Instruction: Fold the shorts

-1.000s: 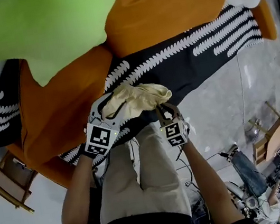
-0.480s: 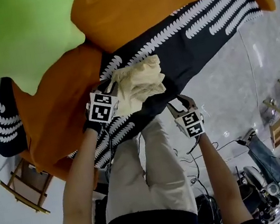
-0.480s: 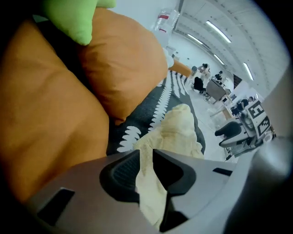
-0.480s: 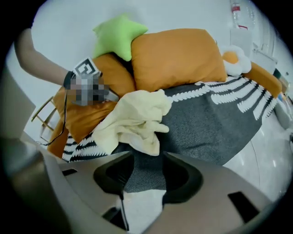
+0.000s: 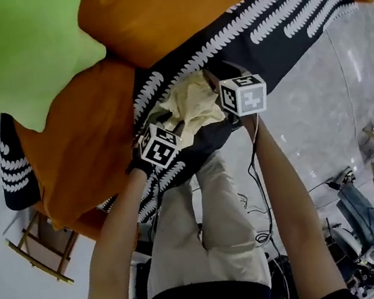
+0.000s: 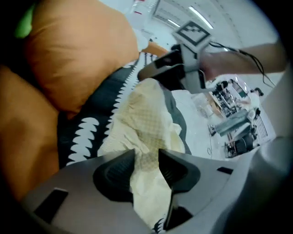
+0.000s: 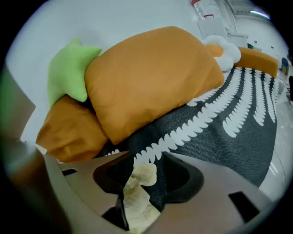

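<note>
The cream checked shorts lie bunched on the black blanket with white leaf print. My left gripper is at their near left end. In the left gripper view its jaws have just been opening, and the shorts run loosely through the gap. My right gripper is at the far end of the shorts, also seen as my right gripper from the left one. Its jaws stand apart, with a flap of the shorts between them, against the left pad only.
Two orange pillows and a green pillow crowd the blanket behind and left of the shorts. The person's legs are just below. A wooden chair stands at the lower left, cables and gear on the floor at the right.
The shorts went from held up to lying on the blanket. The right gripper let go, swung from the near edge to the far end. The left gripper sank toward the near end.
</note>
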`<act>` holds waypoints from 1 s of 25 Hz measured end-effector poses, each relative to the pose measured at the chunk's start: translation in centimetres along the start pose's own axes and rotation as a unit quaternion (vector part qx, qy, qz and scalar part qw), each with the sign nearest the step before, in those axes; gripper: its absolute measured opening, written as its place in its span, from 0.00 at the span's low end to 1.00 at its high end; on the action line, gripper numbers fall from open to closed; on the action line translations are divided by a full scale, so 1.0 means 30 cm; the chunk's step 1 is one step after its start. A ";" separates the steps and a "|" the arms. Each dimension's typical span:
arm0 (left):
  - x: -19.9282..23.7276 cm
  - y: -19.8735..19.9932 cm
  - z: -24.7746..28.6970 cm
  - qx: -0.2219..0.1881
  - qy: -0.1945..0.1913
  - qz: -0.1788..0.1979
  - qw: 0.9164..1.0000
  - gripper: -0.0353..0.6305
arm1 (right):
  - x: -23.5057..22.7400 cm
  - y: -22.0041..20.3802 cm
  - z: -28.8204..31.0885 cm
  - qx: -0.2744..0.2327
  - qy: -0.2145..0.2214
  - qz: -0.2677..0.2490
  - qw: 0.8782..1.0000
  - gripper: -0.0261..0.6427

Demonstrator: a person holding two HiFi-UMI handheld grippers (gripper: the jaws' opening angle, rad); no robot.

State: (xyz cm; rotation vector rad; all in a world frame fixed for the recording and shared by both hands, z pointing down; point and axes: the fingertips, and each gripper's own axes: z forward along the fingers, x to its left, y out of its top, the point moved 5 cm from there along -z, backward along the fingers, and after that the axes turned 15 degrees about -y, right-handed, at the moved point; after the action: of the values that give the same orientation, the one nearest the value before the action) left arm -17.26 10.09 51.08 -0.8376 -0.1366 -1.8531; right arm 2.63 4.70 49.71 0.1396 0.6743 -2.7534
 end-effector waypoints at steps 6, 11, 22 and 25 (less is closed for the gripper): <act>-0.208 -0.129 0.081 0.038 -0.054 0.028 0.997 0.38 | 0.046 -0.295 -0.068 0.092 0.006 -0.165 0.982 0.34; -0.195 -0.194 0.007 -0.017 -0.059 -0.037 0.997 0.39 | 0.055 -0.554 -0.166 0.126 0.005 -0.190 0.974 0.31; 0.061 -0.077 -0.245 -0.076 0.050 -0.035 0.995 0.45 | 0.180 -0.712 -0.206 0.147 0.004 -0.193 0.970 0.35; 0.047 -0.062 -0.142 -0.020 0.022 -0.043 0.999 0.47 | 0.176 -0.703 -0.207 0.142 -0.002 -0.189 0.972 0.35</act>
State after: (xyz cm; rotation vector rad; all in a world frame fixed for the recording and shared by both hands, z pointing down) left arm -21.20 7.88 49.26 -0.8286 -0.1103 -1.9582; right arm -8.84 23.96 52.54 0.0734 0.3259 -3.2061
